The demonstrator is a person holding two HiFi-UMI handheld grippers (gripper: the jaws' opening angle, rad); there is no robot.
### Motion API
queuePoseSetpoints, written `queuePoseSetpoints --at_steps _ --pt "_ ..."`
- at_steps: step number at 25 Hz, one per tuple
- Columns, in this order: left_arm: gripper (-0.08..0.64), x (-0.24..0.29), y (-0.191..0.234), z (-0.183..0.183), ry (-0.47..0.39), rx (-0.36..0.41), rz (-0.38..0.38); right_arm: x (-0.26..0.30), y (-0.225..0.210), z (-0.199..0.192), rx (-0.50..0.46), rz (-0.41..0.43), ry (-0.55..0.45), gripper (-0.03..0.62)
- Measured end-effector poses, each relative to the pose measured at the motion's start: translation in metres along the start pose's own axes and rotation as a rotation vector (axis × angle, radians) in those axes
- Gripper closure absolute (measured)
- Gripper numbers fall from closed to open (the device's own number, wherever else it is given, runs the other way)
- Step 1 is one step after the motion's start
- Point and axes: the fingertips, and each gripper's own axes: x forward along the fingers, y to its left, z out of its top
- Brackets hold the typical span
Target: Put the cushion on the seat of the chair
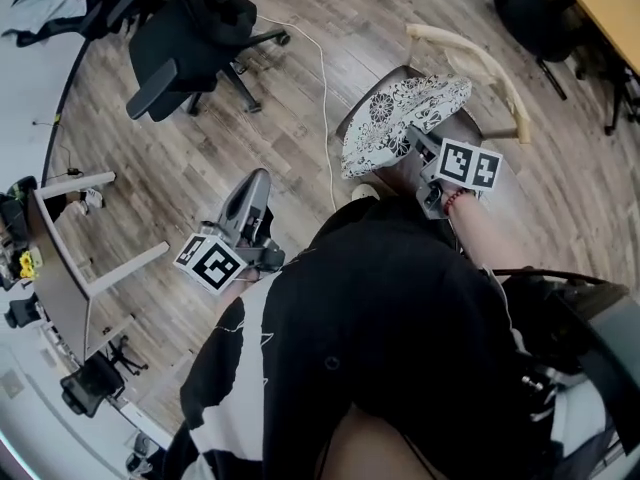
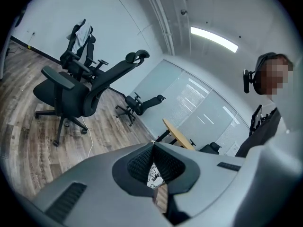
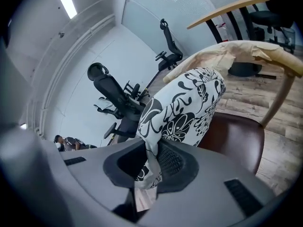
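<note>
The left gripper point(image 1: 257, 180) point(image 2: 152, 145), low by the person's side and well apart from the chair, is carrying nothing, with its jaws squeezed together. The right gripper point(image 1: 412, 143) point(image 3: 150, 160) is pinching one edge of the soft black-and-white flowery cushion point(image 1: 400, 118) point(image 3: 184, 108), which is hanging over the near edge of the chair's dark brown seat point(image 1: 466, 128) point(image 3: 236, 136). To do this well, I think it should be going down slowly and laying the cushion flat in the middle of the seat, clear of the pale curved wooden backrest point(image 1: 470, 53) point(image 3: 246, 51), letting go only once the cushion is lying there.
</note>
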Motion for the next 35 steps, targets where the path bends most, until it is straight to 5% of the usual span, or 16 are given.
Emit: queuePoseSetpoints --at_steps 14,35 --pt "0.545 0.070 -0.031 -0.074 0.097 -0.088 -0.079 -0.010 -0.072 -0.015 0.077 -0.018 0.024 0.532" --pt "0.545 0.103 -0.091 -0.229 0.138 -0.211 0.057 -0.045 -0.160 -0.069 0.032 0.052 0.282 0.532"
